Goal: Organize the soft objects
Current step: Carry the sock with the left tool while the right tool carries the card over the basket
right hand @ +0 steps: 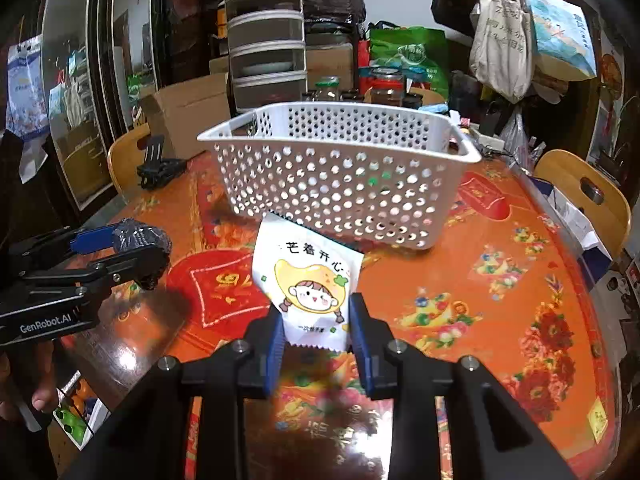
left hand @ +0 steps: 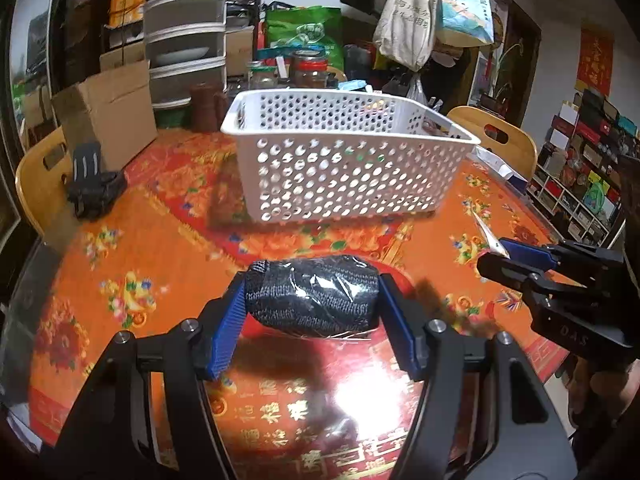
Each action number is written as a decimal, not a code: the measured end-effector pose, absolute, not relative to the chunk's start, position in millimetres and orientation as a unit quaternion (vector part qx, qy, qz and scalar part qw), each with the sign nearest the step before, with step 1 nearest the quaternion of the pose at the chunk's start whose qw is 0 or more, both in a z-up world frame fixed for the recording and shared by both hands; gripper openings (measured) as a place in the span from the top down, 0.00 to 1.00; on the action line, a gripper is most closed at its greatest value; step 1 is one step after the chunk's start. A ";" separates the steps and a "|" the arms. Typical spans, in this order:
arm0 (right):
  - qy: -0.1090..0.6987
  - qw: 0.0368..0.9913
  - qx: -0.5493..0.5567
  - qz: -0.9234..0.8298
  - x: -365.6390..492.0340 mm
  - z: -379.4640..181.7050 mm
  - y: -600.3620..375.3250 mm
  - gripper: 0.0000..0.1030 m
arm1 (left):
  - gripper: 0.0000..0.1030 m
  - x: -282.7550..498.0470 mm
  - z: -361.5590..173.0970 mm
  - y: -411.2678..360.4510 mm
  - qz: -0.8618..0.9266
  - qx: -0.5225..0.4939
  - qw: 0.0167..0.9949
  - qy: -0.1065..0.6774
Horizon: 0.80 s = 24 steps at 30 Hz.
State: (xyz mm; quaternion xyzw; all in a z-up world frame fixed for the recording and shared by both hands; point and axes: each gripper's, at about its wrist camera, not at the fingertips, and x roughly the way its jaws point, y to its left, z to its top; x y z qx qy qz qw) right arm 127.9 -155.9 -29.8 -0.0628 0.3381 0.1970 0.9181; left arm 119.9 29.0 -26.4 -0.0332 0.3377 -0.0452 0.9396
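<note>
My left gripper (left hand: 312,300) is shut on a black knitted roll wrapped in clear plastic (left hand: 314,294) and holds it above the orange tablecloth, in front of the white perforated basket (left hand: 344,164). My right gripper (right hand: 318,320) is shut on a white soft packet with a cartoon mango girl (right hand: 308,280), held just in front of the basket (right hand: 340,180). The right gripper also shows at the right of the left wrist view (left hand: 496,258), the packet seen edge-on. The left gripper with the roll (right hand: 138,238) shows at the left of the right wrist view.
The basket stands mid-table on the orange patterned cloth (left hand: 140,264). A black clamp stand (left hand: 94,184) and a cardboard box (left hand: 108,120) sit at the back left. Jars (left hand: 308,70) and stacked drawers stand behind the basket. Wooden chairs (left hand: 500,140) ring the table.
</note>
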 end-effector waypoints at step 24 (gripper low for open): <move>0.322 0.929 -0.060 0.175 227.6 76.9 -171.1 0.72 | 0.41 253.6 101.1 10.8 -0.078 -0.030 0.940 0.331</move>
